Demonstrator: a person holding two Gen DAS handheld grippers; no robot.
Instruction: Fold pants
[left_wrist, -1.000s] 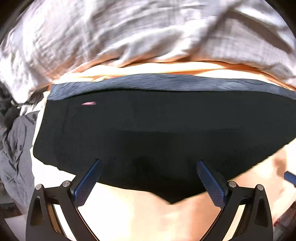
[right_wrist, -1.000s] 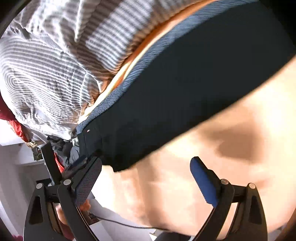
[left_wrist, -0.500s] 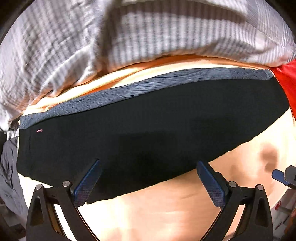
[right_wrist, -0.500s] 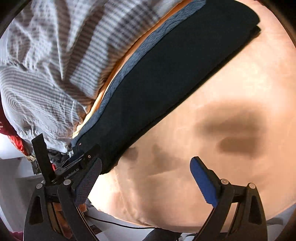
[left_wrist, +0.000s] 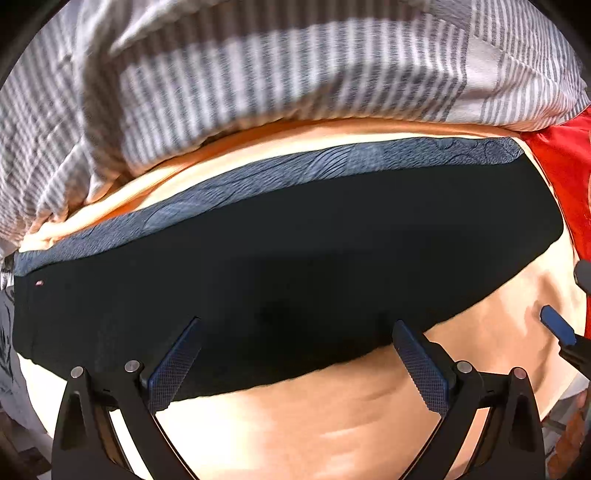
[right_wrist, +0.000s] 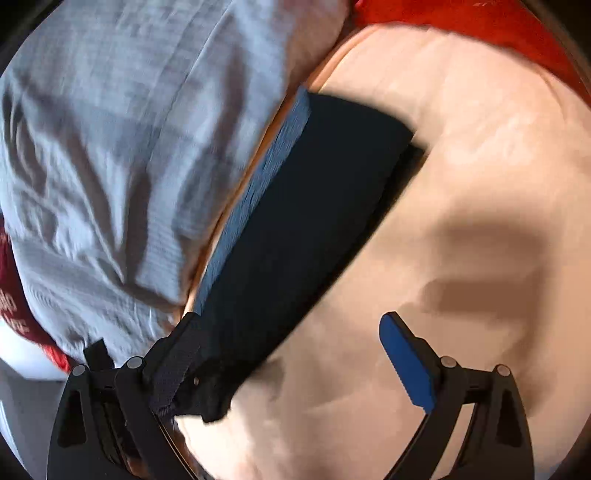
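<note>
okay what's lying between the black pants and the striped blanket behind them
In the left wrist view, a strip of bare peach sheet separates the black pants from the striped blanket.

The pants (left_wrist: 288, 273) are black, folded into a long, flat band with a blue-grey patterned strip (left_wrist: 295, 166) running along their far edge. They lie spread on a peach bed sheet (left_wrist: 332, 424), with that strip towards the striped grey-and-white bedding (left_wrist: 258, 74) and apart from it by a narrow run of sheet. A tiny pink mark (left_wrist: 38, 283) shows near the left end. In the right wrist view the pants (right_wrist: 295, 229) run diagonally away, their far end squared off, with a lower layer peeking out beyond it.
</note>
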